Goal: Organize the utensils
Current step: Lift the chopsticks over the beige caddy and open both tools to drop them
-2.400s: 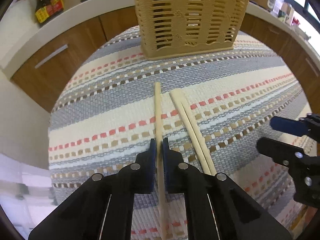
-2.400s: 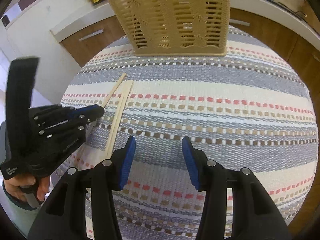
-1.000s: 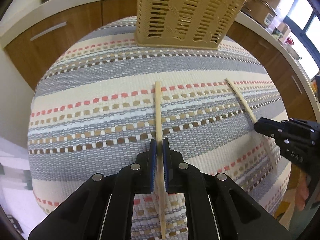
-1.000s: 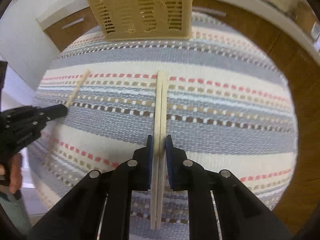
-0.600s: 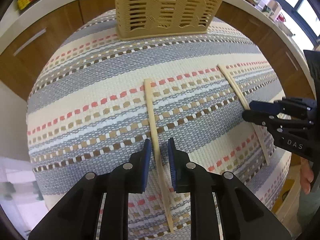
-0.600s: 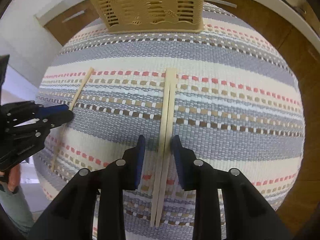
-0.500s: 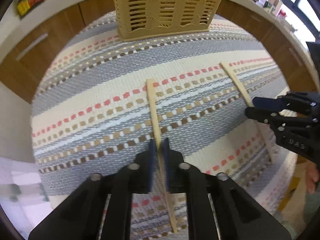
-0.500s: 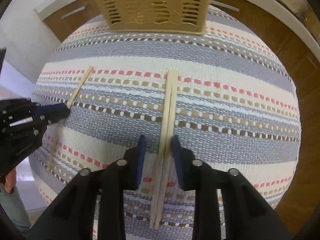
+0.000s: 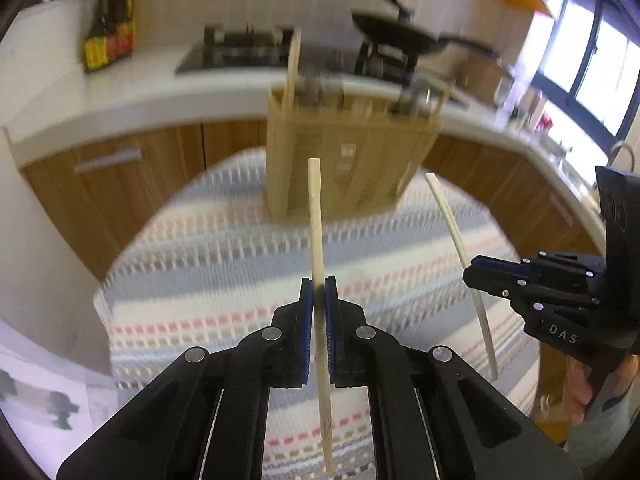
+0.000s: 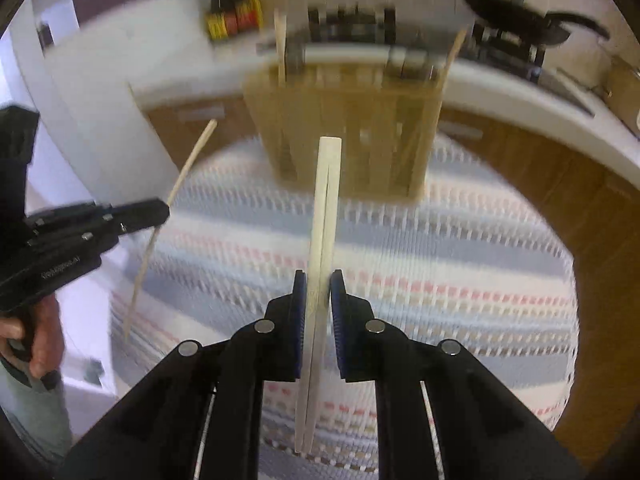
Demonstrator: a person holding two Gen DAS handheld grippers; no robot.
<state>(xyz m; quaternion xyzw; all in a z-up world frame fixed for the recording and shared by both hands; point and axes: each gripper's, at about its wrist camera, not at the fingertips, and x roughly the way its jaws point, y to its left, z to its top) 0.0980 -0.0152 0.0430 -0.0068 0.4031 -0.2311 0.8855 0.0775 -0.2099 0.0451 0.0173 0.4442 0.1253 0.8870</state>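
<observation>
The left gripper (image 9: 319, 292) is clamped on a single chopstick (image 9: 316, 216), a slim pale-wood stick with a squared top end, held above the striped cloth (image 9: 208, 264). The right gripper (image 10: 319, 286) pinches a chopstick pair (image 10: 326, 200), paler, flat and lying side by side, also off the cloth. Both point toward the tan slotted basket (image 9: 352, 164), which stands at the cloth's far edge with several sticks upright inside.

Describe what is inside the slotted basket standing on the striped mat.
Inside the basket, a few pale sticks and some dark-handled utensils poke above the rim. The blurred walls hide their lower ends and anything else inside.
</observation>
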